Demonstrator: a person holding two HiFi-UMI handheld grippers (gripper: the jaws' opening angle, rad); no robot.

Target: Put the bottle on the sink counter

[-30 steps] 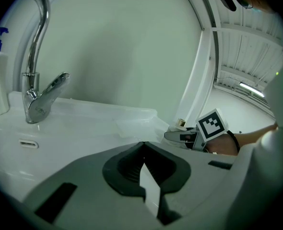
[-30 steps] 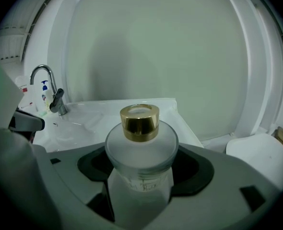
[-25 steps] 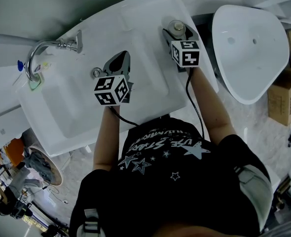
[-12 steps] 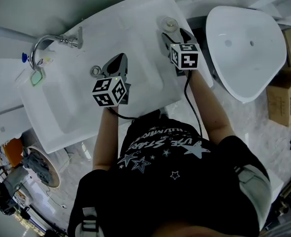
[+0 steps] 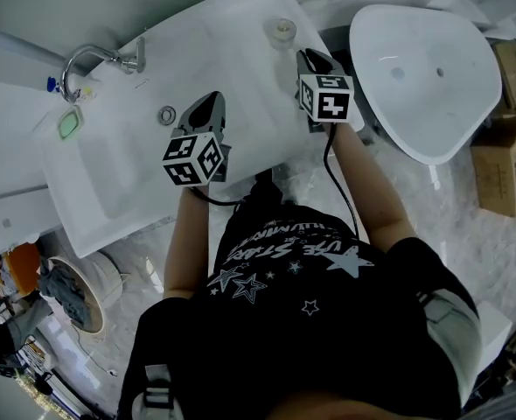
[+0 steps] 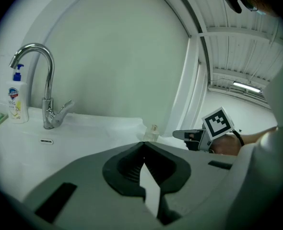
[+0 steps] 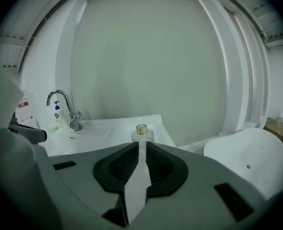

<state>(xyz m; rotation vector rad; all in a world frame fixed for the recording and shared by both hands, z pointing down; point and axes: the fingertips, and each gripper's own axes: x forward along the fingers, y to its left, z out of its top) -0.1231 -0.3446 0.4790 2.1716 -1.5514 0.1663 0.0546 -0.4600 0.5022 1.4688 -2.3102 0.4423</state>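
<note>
A small clear bottle (image 5: 282, 31) with a gold cap stands upright on the far right corner of the white sink counter (image 5: 223, 42). My right gripper (image 5: 305, 54) is just short of it and not touching. Its jaws are closing, almost together, with nothing between them. In the right gripper view the bottle (image 7: 141, 132) shows just past the right gripper (image 7: 141, 145). My left gripper (image 5: 209, 103) hangs shut and empty over the basin. The left gripper view shows the bottle (image 6: 152, 132) and the right gripper (image 6: 181, 134) beyond the left gripper (image 6: 142, 143).
A chrome faucet (image 5: 87, 59), a soap bottle (image 6: 17, 99) and a green soap dish (image 5: 68, 123) sit at the counter's left end. The drain (image 5: 167, 115) is in the basin. A loose white basin (image 5: 424, 68) and cardboard boxes (image 5: 507, 147) lie on the floor at right.
My right gripper was open around the bottle. It has let go, drawn back toward me and brought its jaws together. The bottle stays standing on the counter. The left gripper has barely moved.
</note>
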